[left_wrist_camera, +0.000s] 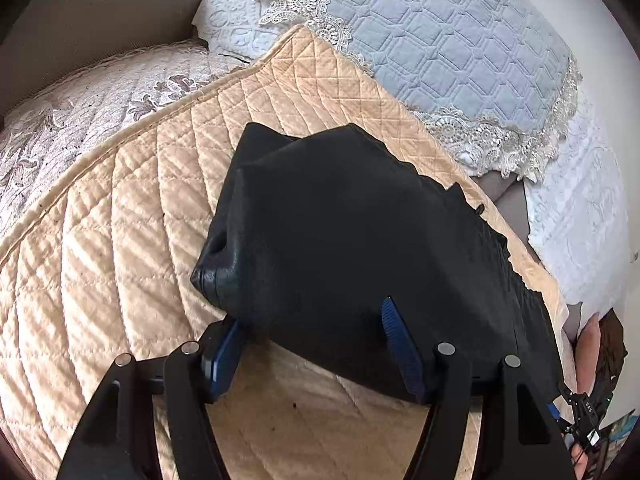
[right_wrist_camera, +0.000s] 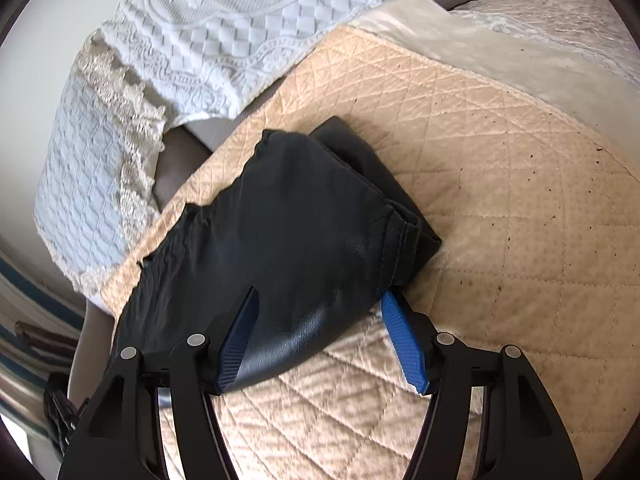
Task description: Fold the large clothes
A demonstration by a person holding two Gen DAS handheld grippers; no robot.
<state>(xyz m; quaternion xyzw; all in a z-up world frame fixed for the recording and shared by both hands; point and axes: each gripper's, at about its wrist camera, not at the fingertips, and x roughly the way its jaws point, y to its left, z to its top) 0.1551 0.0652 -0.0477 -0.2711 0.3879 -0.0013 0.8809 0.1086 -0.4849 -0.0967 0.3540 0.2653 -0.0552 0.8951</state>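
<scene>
Jaws of left gripper (left_wrist_camera: 316,344) and right gripper (right_wrist_camera: 320,344) spread, gripping nothing, folded black garment (right_wrist_camera: 288,220) hiding one fingertip each.

Folded black garment (right_wrist_camera: 304,216) – between tool (right_wrist_camera: 320,344) fingers

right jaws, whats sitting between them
In the right wrist view, the near edge of the folded black garment lies between the open jaws of the right gripper, with peach quilt beneath.

Left tool (left_wrist_camera: 316,344) tilts downward with its blue fingers (left_wrist_camera: 400,344) spread wide — not clamped. Right tool (right_wrist_camera: 320,332) also angles down, fingers (right_wrist_camera: 400,340) parted widely — one blue pad on each side, neither pressing in.
</scene>
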